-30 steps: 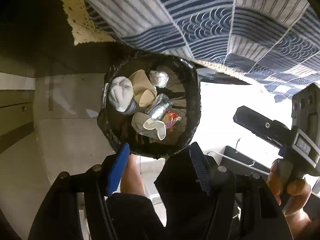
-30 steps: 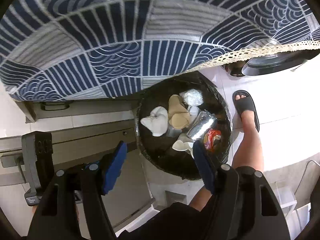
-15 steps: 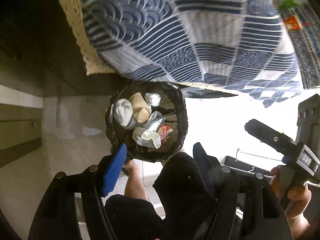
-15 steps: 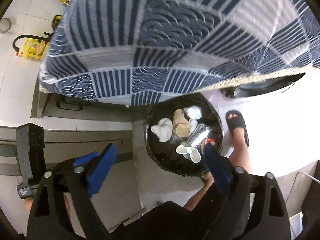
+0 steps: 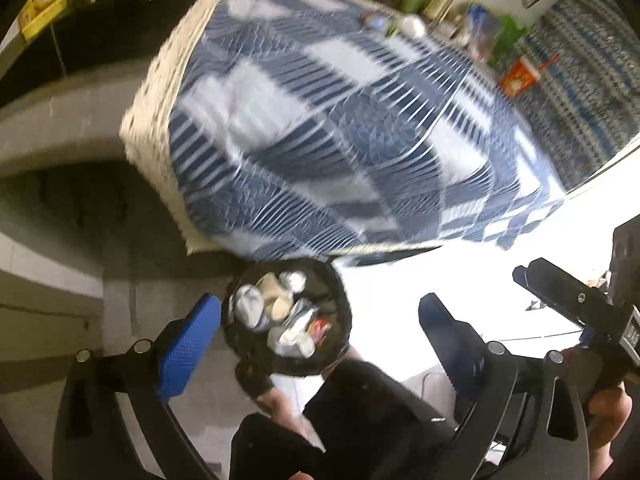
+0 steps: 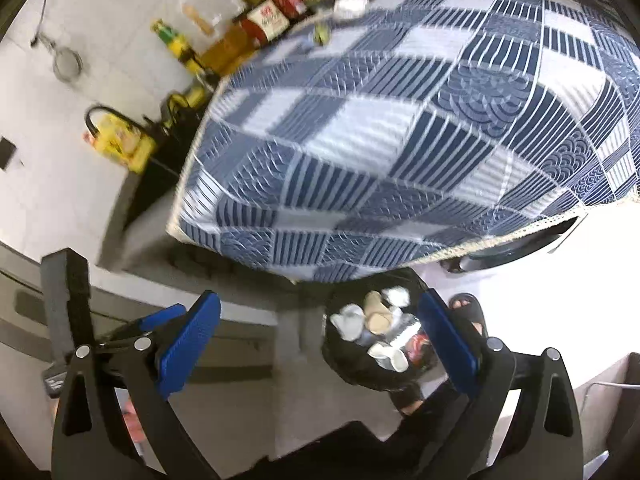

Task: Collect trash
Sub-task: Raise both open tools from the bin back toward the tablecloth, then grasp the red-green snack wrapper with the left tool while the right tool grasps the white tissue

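Tablecloth (image 6: 400,140) beyond both gaping, empty claws (image 5: 320,344) (image 6: 320,340)

Blue patchwork-clothed table (image 6: 420,128), pale floor (image 6: 560,300)

Woven cloth tablecloth (image 6: 400,140), glossy black plastic bin liner (image 5: 340,344), crumpled paper cups (image 5: 276,300), textured blue gripper pads (image 6: 188,344)

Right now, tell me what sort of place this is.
Probably a home kitchen or dining corner: a table under a blue patterned cloth, bottles and food packets lined along the wall, and a lined bin of cups and wrappers on the tile floor.
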